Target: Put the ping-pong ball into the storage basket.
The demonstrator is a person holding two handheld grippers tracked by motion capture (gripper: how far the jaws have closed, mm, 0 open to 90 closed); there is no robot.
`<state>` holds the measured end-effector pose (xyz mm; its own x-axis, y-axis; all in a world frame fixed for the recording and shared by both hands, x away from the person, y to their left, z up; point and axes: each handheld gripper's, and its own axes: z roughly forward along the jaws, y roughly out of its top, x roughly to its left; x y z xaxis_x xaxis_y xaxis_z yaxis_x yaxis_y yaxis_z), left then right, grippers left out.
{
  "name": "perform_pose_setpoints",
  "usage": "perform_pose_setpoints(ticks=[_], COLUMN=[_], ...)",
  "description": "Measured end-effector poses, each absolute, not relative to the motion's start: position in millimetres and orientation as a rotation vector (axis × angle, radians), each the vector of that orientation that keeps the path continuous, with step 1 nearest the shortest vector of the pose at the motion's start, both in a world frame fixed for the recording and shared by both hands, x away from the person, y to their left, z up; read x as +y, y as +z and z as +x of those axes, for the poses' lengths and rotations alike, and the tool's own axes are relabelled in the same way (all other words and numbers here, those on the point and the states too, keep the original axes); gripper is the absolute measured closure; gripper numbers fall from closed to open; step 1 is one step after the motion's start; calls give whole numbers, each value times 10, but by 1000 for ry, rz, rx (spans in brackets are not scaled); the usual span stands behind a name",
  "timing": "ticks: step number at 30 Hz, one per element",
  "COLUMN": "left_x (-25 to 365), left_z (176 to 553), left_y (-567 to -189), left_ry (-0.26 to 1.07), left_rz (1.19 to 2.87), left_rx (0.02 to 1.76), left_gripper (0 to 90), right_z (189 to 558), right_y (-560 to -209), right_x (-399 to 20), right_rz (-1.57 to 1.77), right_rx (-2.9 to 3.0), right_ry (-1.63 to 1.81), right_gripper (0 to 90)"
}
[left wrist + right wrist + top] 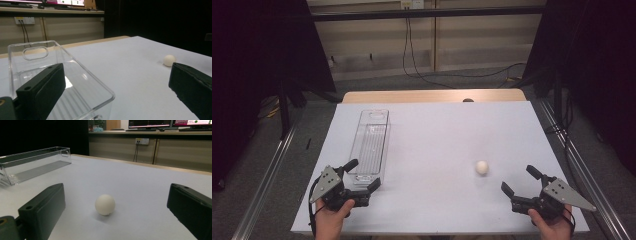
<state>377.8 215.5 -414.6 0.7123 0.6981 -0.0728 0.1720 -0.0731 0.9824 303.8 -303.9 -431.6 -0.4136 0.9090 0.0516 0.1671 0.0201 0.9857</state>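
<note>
- My right tongs (521, 181) gape wide, empty, just near of the white ball (482, 167).
- My left tongs (362, 174) gape wide at the clear tray's (371, 142) near end.

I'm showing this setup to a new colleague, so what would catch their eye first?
Probably the small white ball, alone on the white table just ahead of the right gripper, whose jaws stand open. Next, the long clear plastic bin lying lengthwise on the left side. The open left gripper sits at its near end.
</note>
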Motion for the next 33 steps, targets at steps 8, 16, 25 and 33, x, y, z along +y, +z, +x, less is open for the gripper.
perform_pose_setpoints(ticks=[8, 16, 25, 33], left_x=[1914, 1664, 1282, 970], left_z=[3808, 3864, 3967, 4053], left_y=[-4133, -4137, -4104, -4117], left_ry=[473, 440, 394, 355], left_rz=[1642, 1688, 1707, 1764], left_rx=[700, 656, 616, 591], left_gripper=[9, 9, 9, 10], right_z=[3055, 3063, 3080, 3086], right_y=[-4328, -4335, -4334, -4333], right_x=[-3029, -3023, -3027, -3028], right_rz=[1117, 1116, 1106, 1096], right_rx=[1640, 1650, 1650, 1643], right_ry=[1450, 1453, 1465, 1472], right_gripper=[13, 13, 13, 13])
